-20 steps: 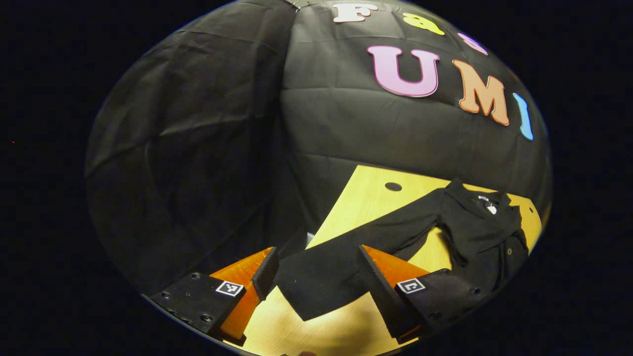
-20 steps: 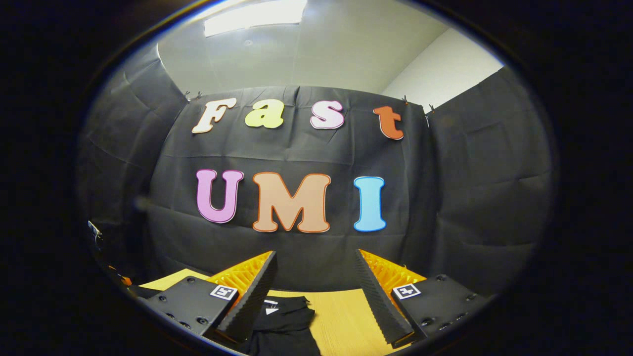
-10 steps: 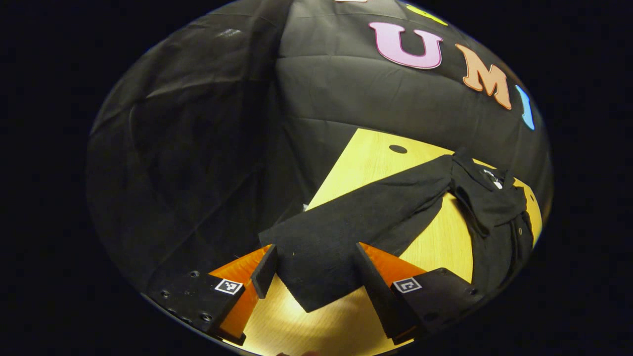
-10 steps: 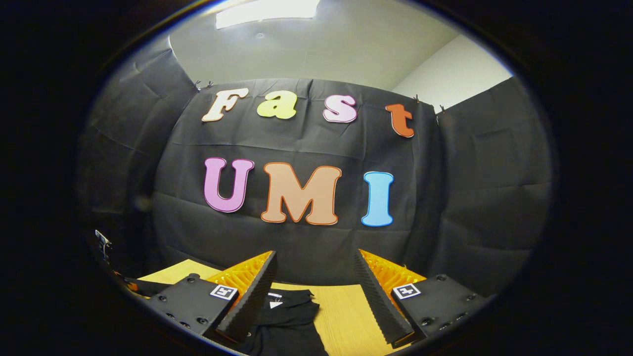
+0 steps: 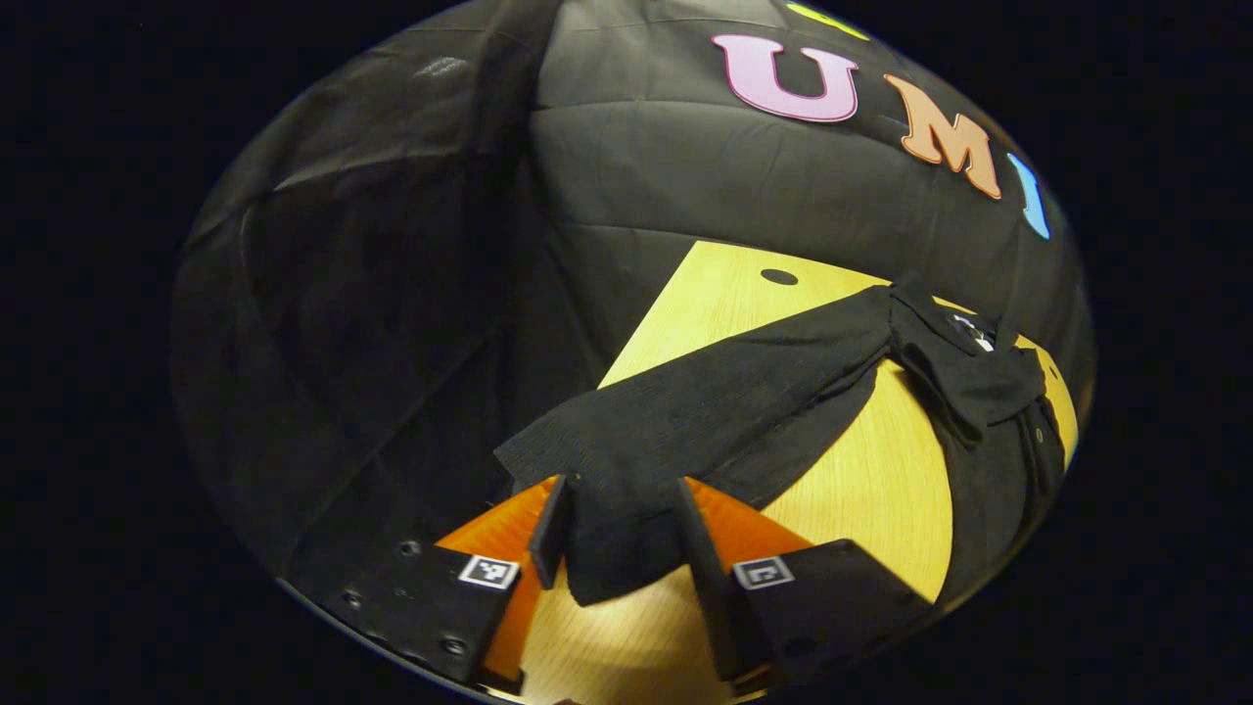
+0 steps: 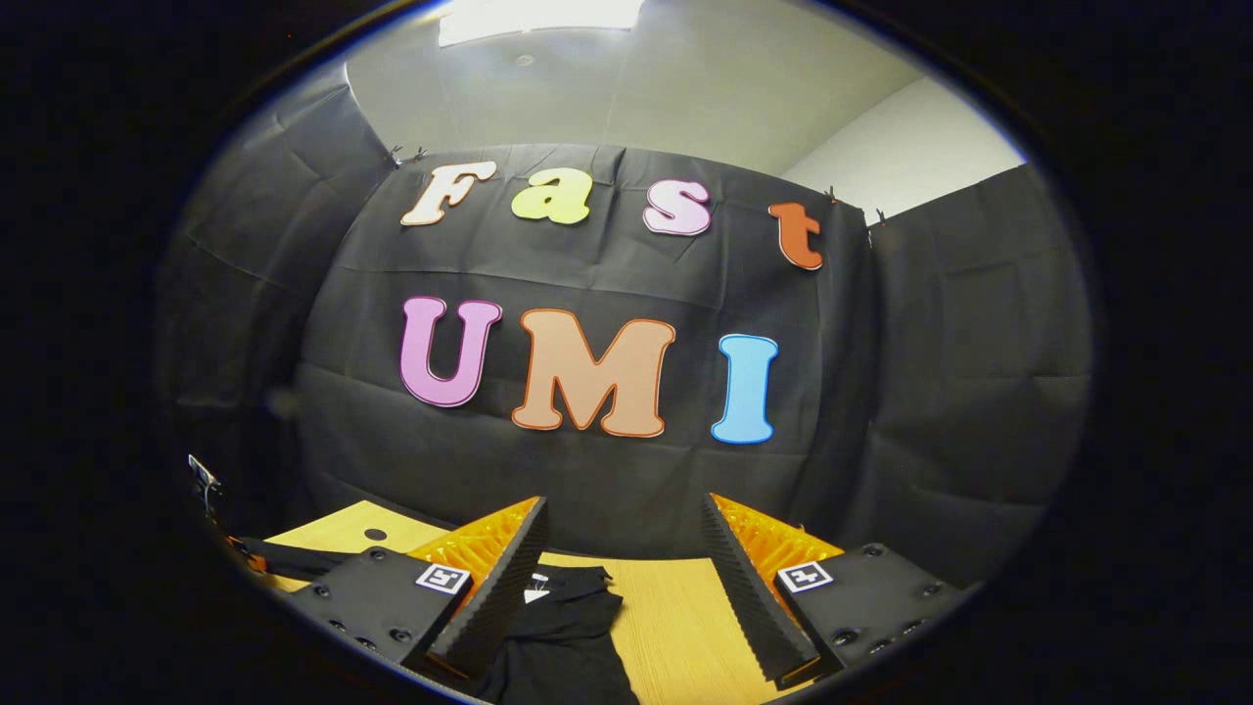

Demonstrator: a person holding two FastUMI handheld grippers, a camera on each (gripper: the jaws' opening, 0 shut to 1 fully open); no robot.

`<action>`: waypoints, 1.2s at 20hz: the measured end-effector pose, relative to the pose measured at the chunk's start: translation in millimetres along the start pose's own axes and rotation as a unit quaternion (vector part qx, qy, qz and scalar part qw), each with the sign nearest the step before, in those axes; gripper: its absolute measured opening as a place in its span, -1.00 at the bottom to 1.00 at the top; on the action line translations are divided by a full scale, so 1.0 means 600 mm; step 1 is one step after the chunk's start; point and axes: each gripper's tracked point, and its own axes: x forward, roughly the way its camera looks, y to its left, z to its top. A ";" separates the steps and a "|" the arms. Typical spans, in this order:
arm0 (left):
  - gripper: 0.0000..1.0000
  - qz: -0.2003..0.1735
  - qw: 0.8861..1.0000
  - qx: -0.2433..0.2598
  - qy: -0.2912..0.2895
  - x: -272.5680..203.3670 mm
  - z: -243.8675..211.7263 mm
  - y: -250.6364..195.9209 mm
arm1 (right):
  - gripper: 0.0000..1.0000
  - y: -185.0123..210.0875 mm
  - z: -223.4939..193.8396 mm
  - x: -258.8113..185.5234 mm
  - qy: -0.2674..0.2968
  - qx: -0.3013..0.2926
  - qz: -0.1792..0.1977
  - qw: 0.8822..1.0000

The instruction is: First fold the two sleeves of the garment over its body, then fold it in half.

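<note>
A black long-sleeved garment point(image 5: 979, 392) lies on the wooden table point(image 5: 881, 490), its collar toward the far right in the left gripper view. One sleeve point(image 5: 724, 401) stretches from the body toward me across the table's left edge. My left gripper point(image 5: 622, 485) stands open with its jaws half narrowed around the sleeve's end point(image 5: 617, 548), which fills the gap between them. In the right gripper view, my right gripper point(image 6: 624, 504) hangs open above the table point(image 6: 675, 607), nothing between its fingers. The garment's collar part point(image 6: 568, 636) lies below it, beside the left finger.
A round dark hole point(image 5: 779, 277) marks the table's far left corner and the hole point(image 6: 375, 535) also shows in the right gripper view. Black cloth walls close the booth behind and to both sides. Bare wood lies between sleeve and body.
My left gripper has moved forward over the sleeve end and its jaws have narrowed around it. The right gripper has tilted down slightly and stays open.
</note>
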 end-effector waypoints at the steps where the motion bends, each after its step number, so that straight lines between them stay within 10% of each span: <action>1: 0.12 0.001 1.000 0.001 0.000 0.001 0.001 -0.001 | 0.92 -0.001 -0.001 0.001 0.000 -0.003 -0.001 1.000; 4: -0.90 0.003 1.000 0.000 -0.002 0.004 0.004 -0.001 | 0.92 0.000 -0.004 0.001 0.002 -0.009 0.001 1.000; 12: -1.00 -0.034 0.998 0.012 -0.059 -0.049 0.120 -0.049 | 0.92 -0.019 0.013 -0.007 -0.014 -0.012 0.003 1.000; 24: -1.00 -0.170 0.967 0.054 -0.182 -0.162 0.348 -0.333 | 0.96 -0.166 -0.053 -0.048 0.012 0.037 -0.024 0.999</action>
